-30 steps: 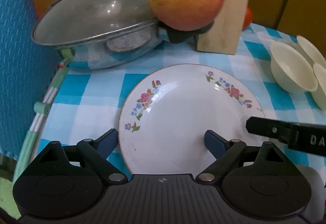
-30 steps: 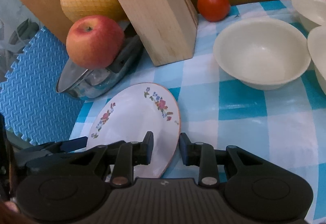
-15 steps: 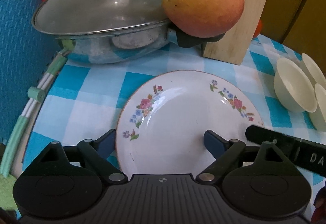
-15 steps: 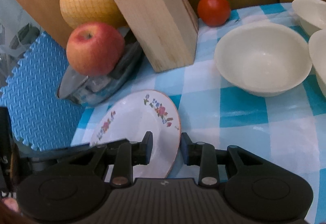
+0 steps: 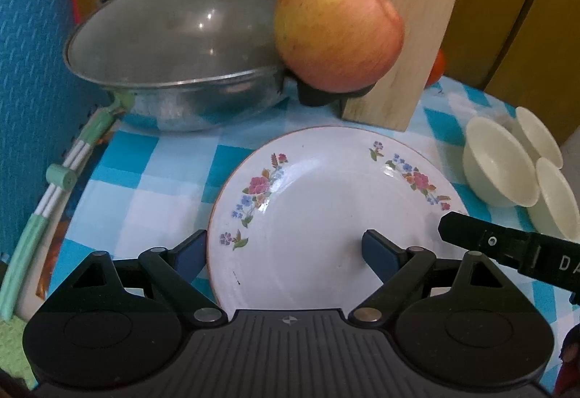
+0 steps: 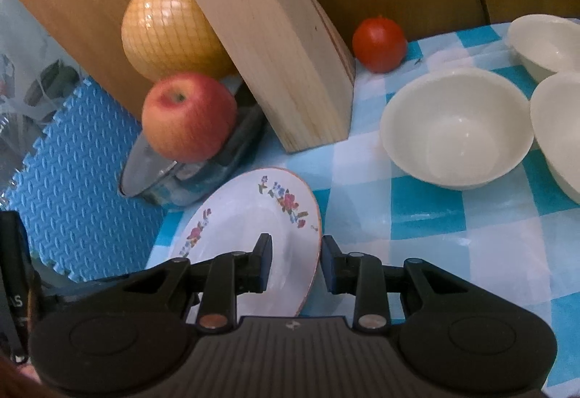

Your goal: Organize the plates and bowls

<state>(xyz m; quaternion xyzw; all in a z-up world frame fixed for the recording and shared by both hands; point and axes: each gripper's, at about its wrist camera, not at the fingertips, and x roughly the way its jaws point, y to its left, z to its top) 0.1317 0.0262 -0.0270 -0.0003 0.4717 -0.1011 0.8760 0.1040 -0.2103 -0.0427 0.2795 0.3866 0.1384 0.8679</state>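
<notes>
**Plate coming up off the cloth, right tongs on its rim**

Since a second ago we've lifted: in both views the plate sits higher against the pot and apple, and in the right wrist view it now tilts up on edge instead of lying flat. We judge the pick is underway, and the plate is headed somewhere to be stacked or set; the destination isn't visible.

Left to right, left wrist view: blue mat, lidded pot, apple perched on a dark handle, wood block, then three bowls clustered at the right on the checked cloth. The plate is front and centre, just short of the block.

Left tongs: wide open, one finger outside the plate's left rim, the other over its face. We can't tell if either touches, but it holds nothing.

Right tongs: narrow, the two pads straddling the plate's right rim. A thin gap shows on the outer side, so the clamp looks light, yet the plate is tilted up there, so we judge it's carried by this grip. Slip risk is real on glazed china. The bowls sit untouched, well apart from the plate.
</notes>
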